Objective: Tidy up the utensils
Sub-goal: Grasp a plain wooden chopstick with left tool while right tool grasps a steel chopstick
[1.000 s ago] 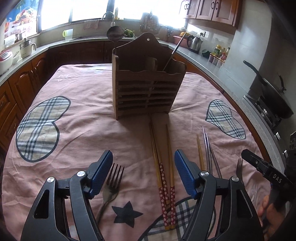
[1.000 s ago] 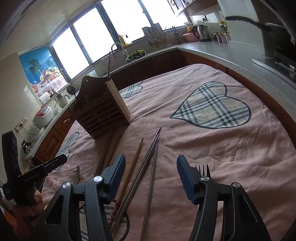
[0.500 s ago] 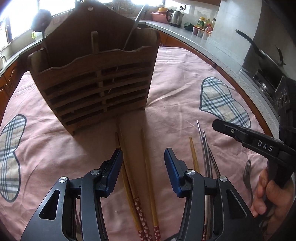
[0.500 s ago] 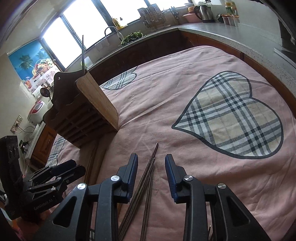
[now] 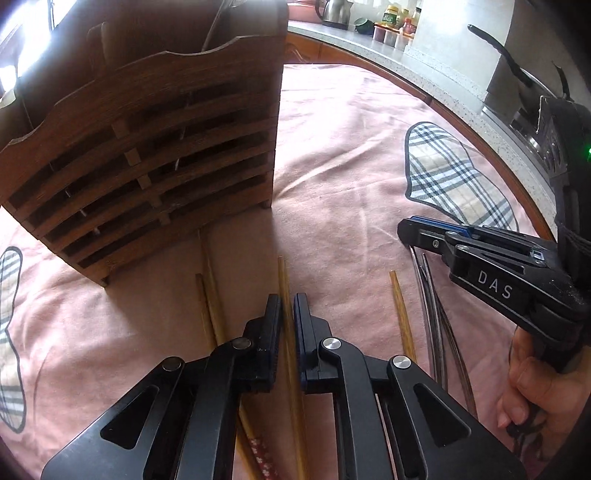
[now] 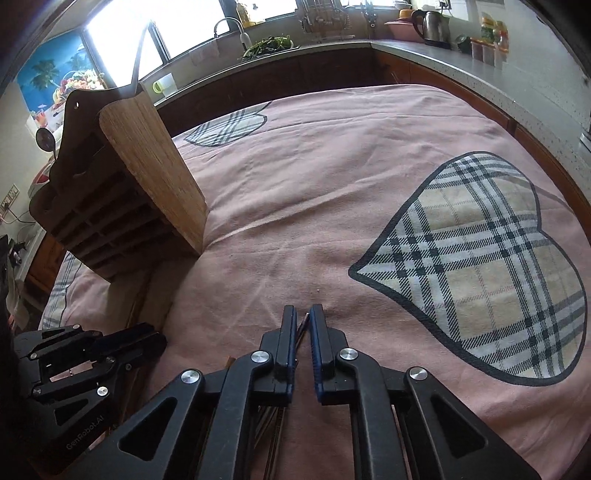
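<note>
Half a second ago both pairs of jaws stood apart over the loose utensils; now each has come together on something, so the picking-up step looks under way on both sides at once. The left gripper (image 5: 287,301) pinches a single wooden chopstick (image 5: 283,275), whose tip pokes forward out of the narrow gap between the blue pads. The right gripper (image 6: 303,314) has drawn in on the metal chopsticks (image 6: 305,320), a dark slim tip showing between its jaws; from the left wrist view the rest of that metal bundle (image 5: 436,325) lies on the pink cloth (image 5: 343,166) beneath it. Other wooden chopsticks (image 5: 212,306) remain flat on the cloth, and one more (image 5: 400,310) lies between the two grippers. The wooden utensil holder (image 5: 155,155) stands upright just beyond them, its slatted front facing the left camera; a thin metal handle (image 5: 216,22) rises out of its top, and a dark ladle bowl (image 6: 46,140) shows at its far side. My judgement is that lifting and tipping each stick upright into a compartment comes next.
</note>
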`<control>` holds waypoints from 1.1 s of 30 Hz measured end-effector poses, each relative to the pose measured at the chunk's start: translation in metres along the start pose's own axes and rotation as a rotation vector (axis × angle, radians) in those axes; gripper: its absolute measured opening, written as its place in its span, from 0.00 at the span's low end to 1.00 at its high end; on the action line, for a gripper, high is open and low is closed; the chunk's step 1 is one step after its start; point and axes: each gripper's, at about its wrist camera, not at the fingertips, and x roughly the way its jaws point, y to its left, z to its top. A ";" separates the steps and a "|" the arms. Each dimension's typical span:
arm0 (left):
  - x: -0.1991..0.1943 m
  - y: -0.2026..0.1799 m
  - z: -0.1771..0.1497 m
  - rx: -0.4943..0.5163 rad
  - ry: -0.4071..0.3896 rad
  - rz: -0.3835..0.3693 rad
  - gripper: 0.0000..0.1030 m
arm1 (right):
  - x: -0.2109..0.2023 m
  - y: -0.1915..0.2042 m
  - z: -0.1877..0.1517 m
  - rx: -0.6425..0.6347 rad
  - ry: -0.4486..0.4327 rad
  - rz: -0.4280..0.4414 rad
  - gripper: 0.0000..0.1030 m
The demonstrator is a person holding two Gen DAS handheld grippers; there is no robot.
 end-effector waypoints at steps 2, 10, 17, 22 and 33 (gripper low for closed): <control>-0.004 0.002 0.000 -0.013 -0.006 -0.019 0.05 | -0.001 -0.004 0.001 0.023 -0.005 0.019 0.06; -0.052 0.016 -0.003 -0.076 -0.095 -0.093 0.05 | -0.036 -0.009 0.002 0.081 -0.061 0.117 0.00; -0.089 0.026 -0.013 -0.122 -0.157 -0.123 0.05 | -0.016 -0.009 0.003 0.106 0.025 0.090 0.10; -0.102 0.032 -0.019 -0.138 -0.178 -0.125 0.05 | 0.001 0.002 0.002 0.082 0.042 0.050 0.16; -0.121 0.042 -0.025 -0.167 -0.221 -0.137 0.05 | 0.007 0.036 -0.004 -0.102 0.029 -0.089 0.09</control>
